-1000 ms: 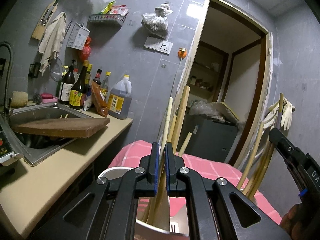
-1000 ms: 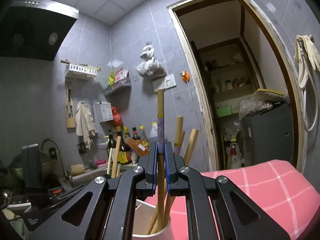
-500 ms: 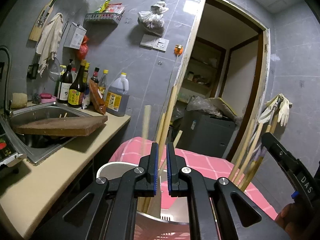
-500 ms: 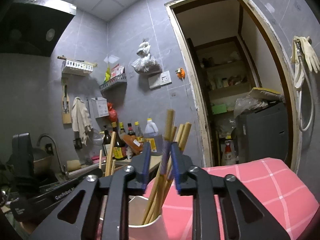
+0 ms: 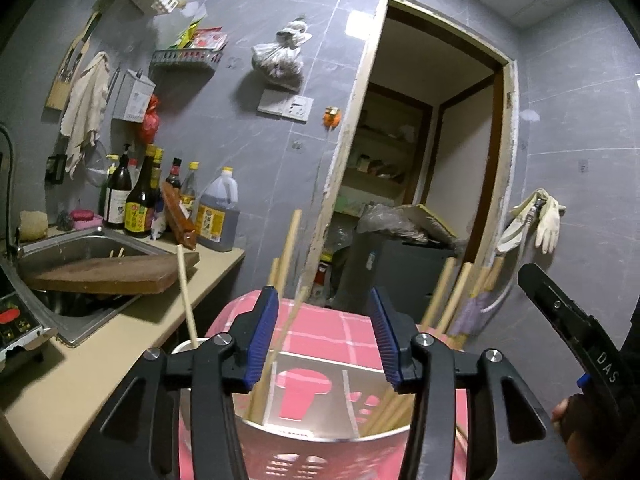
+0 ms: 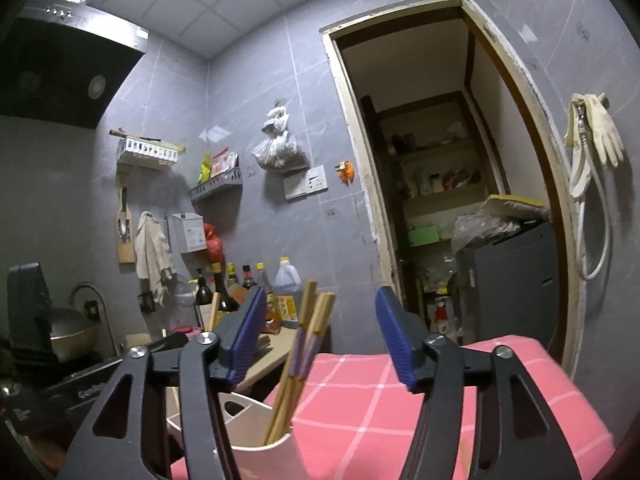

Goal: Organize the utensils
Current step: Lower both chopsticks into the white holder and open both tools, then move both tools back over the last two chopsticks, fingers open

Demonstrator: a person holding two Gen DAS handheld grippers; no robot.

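Right wrist: both grippers' fingers [image 6: 394,338] spread wide, empty, above holder rim [image 6: 256,446].

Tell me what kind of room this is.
Most likely a small home kitchen: a steel sink set in the counter, sauce and oil bottles against the tiled wall, and a range hood overhead. Both grippers are open over utensil holders.

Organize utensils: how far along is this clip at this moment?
Done: chopsticks stand in the white holder; more sticks lean in the metal holder. In hand: nothing; the left gripper and right gripper are open. Left: sticks in the sink, perhaps.
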